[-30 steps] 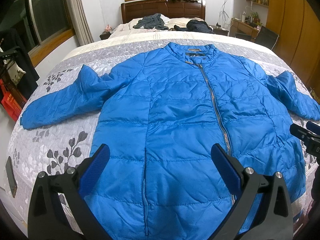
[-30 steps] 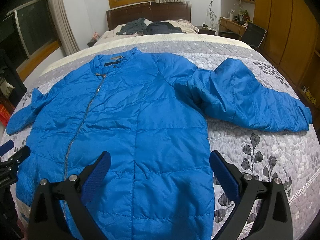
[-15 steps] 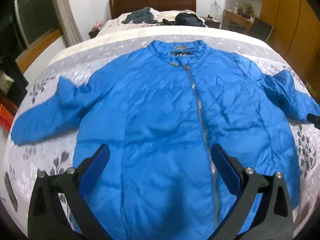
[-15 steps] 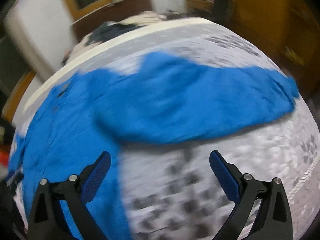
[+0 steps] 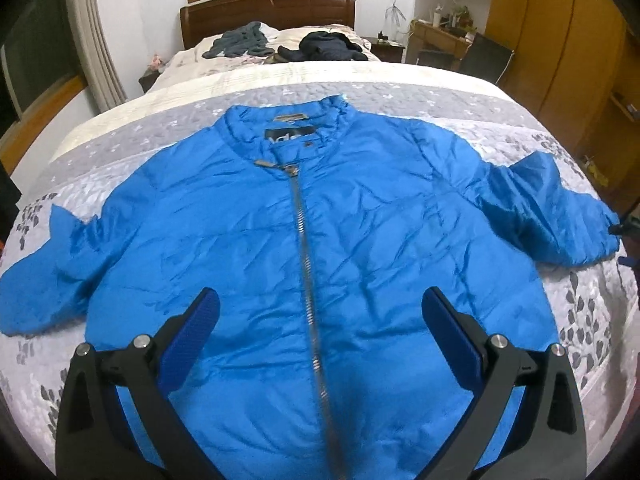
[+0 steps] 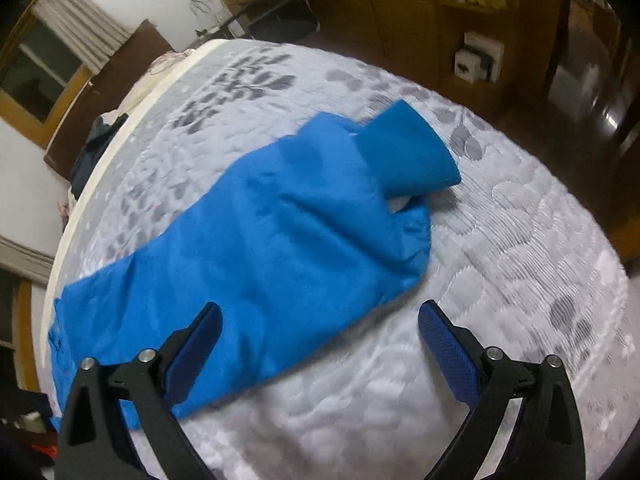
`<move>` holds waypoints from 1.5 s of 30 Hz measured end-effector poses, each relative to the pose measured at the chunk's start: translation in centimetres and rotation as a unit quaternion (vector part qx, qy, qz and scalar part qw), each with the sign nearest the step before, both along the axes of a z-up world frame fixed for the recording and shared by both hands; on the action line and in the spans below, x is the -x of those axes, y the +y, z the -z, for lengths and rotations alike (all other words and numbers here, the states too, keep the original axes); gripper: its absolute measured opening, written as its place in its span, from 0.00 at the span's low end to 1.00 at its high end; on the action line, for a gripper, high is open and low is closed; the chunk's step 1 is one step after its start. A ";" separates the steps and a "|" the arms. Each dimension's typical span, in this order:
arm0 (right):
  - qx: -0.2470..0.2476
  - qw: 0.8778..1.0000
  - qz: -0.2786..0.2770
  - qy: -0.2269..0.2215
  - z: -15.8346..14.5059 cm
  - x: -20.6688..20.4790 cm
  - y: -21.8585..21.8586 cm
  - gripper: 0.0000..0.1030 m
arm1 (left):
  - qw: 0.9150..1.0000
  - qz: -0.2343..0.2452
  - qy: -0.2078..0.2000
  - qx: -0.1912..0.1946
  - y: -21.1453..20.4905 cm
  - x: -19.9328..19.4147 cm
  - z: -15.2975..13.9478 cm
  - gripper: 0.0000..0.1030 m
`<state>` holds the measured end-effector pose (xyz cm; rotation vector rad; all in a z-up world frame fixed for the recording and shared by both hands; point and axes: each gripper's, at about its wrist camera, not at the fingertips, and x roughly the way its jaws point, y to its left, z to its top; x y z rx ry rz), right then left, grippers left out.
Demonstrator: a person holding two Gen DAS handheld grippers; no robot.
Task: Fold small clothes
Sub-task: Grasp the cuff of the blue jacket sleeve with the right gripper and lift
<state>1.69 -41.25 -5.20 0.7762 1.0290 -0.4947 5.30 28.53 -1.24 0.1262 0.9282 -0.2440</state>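
- Blue jacket [image 5: 248, 248] is lying flat, front up, on the bed [image 5: 500, 120], spread across the grey leaf-print quilt.
- Left hand-held gripper [image 5: 320, 312] is hovering over the jacket's lower hem, fingers spread wide apart, gripping nothing; the zipper [image 5: 306, 264] is running up between the two blue pads.
- Jacket's long axis is running from hem near the left hand-held gripper to collar [image 5: 288, 128] at the far end, pointing toward the headboard [image 5: 272, 8]; sleeves are sticking out to both sides.
- Right hand-held gripper [image 6: 320, 332] is hanging over the jacket's right sleeve [image 6: 280, 236], fingers wide apart and empty; left pad is over the blue fabric, right pad over bare quilt.
- Sleeve is lying diagonally, cuff [image 6: 408, 152] pointing up-right away from the right hand-held gripper, end partly folded over.
- Dark clothes [image 5: 324, 44] are sitting by the pillows, well apart from the jacket.
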 end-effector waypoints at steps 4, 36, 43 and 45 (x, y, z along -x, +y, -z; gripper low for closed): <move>-0.017 0.999 0.014 -0.025 0.7 0.2 -1.5 0.92 | 1.000 -0.005 -0.007 0.000 0.0 -0.3 0.0 0.97; 0.103 0.980 -0.040 -0.166 -9.4 -1.5 4.5 0.08 | 0.997 -0.067 -0.014 0.034 5.3 -1.8 -0.1 0.97; 0.141 0.958 -0.152 -0.197 -13.1 -5.0 13.7 0.07 | 0.997 -0.067 -0.017 0.039 5.8 -1.7 -0.4 0.97; 0.146 0.953 -0.180 -0.196 -13.3 -5.9 16.2 0.07 | 0.997 -0.069 -0.016 0.041 6.0 -1.7 -0.4 0.97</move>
